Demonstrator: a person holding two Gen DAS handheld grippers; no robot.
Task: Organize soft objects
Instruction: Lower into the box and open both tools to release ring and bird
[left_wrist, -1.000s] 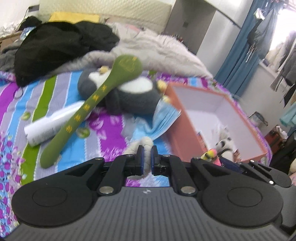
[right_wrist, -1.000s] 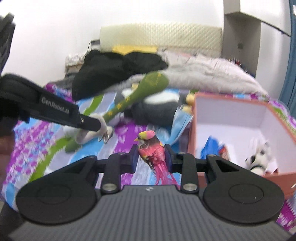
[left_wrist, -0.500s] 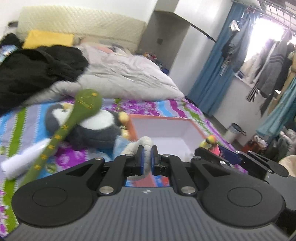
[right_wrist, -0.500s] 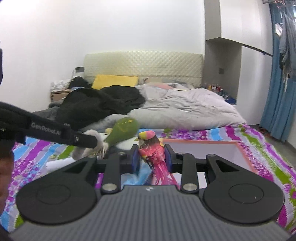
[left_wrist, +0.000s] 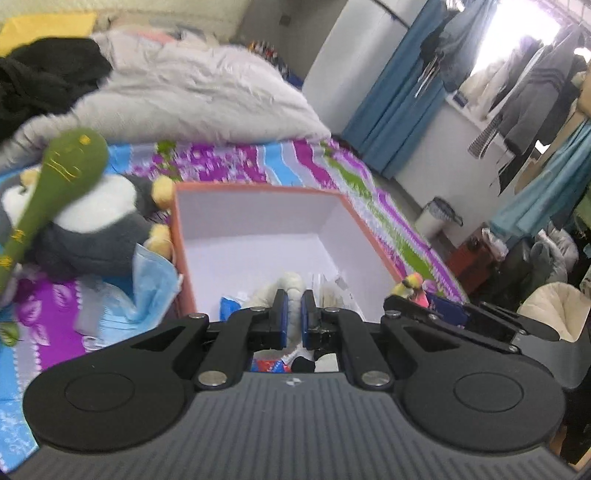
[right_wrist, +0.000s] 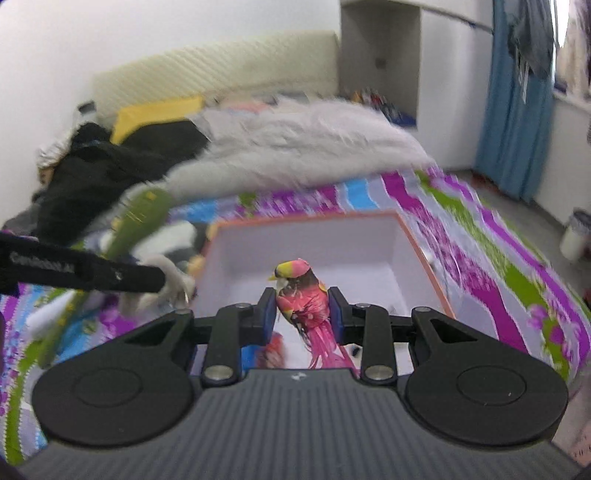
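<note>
An orange box (left_wrist: 266, 190) with a white inside stands open on the striped bedspread; it also shows in the right wrist view (right_wrist: 421, 251). My left gripper (left_wrist: 292, 314) is shut on a white fluffy toy (left_wrist: 291, 286) and holds it over the box's near end. My right gripper (right_wrist: 302, 314) is shut on a pink and yellow toy bird (right_wrist: 301, 299), held above the box. The bird (left_wrist: 412, 284) and the right gripper show at the box's right rim in the left wrist view. The left gripper with the white toy (right_wrist: 173, 284) shows left of the box.
A grey and white penguin plush (left_wrist: 92, 221) lies left of the box under a long green plush (left_wrist: 62, 173). A blue face mask (left_wrist: 147, 284) lies by the box's left wall. A grey blanket (left_wrist: 192, 96) and black clothes (left_wrist: 44, 85) lie behind.
Both grippers have moved right and forward over the box with their toys. The box's inside now fills the middle of both views.
</note>
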